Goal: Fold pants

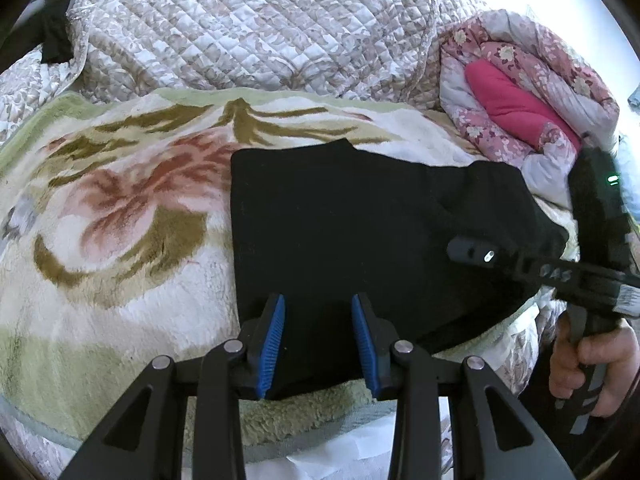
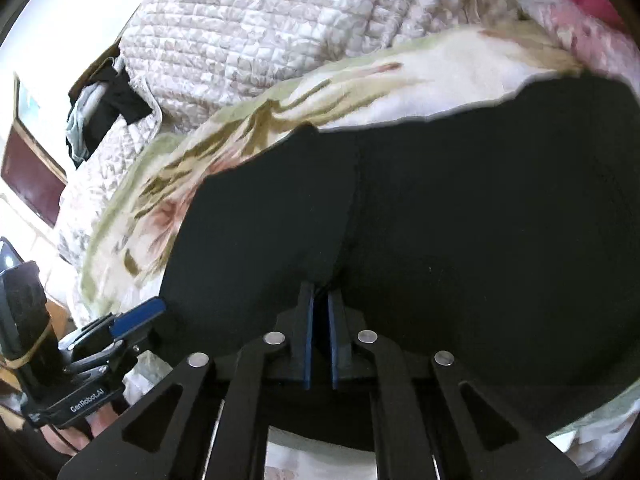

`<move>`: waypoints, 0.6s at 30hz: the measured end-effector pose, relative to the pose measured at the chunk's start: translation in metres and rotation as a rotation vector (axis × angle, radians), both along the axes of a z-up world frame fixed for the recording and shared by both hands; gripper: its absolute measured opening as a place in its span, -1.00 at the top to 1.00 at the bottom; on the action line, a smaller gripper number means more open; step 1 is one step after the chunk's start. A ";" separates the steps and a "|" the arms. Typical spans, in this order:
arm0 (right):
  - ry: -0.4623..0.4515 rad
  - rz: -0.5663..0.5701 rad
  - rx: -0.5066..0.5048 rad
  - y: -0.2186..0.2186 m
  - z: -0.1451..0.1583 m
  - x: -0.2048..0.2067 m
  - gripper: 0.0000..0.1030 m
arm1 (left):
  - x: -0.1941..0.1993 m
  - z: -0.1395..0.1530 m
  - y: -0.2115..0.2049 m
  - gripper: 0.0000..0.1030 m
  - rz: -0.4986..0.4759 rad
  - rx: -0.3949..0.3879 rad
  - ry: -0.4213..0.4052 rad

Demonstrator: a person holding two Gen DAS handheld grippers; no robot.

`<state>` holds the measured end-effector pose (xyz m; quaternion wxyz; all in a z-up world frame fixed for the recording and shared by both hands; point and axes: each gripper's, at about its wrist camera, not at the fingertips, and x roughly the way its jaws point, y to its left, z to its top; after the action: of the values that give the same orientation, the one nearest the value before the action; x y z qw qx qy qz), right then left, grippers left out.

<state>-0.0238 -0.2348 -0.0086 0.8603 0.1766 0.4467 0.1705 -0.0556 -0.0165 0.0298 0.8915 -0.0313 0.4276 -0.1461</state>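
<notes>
Right tongs (image 2: 320, 300) on pants (image 2: 480, 260) fold.

The pants (image 1: 360, 232) lay on a fleece blanket (image 1: 120, 208); behind it a quilt (image 1: 248, 28) rose; a rolled comforter (image 1: 520, 100) sat to the right; the right gripper (image 2: 320, 300) pinched the pants' near fold.
</notes>
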 end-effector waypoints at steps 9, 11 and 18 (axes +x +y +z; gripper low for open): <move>-0.059 -0.009 -0.084 -0.003 0.012 -0.028 0.74 | -0.003 0.004 0.003 0.28 0.007 -0.005 -0.010; -0.034 -0.001 -0.100 -0.004 0.005 -0.026 0.74 | -0.003 0.002 0.001 0.28 0.000 0.005 -0.008; -0.062 -0.255 -0.065 -0.055 0.018 -0.047 0.29 | -0.003 -0.001 0.000 0.27 -0.002 0.006 -0.001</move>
<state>-0.0713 -0.2897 0.0097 0.8937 0.1986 0.3991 0.0508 -0.0582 -0.0167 0.0292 0.8917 -0.0282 0.4277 -0.1455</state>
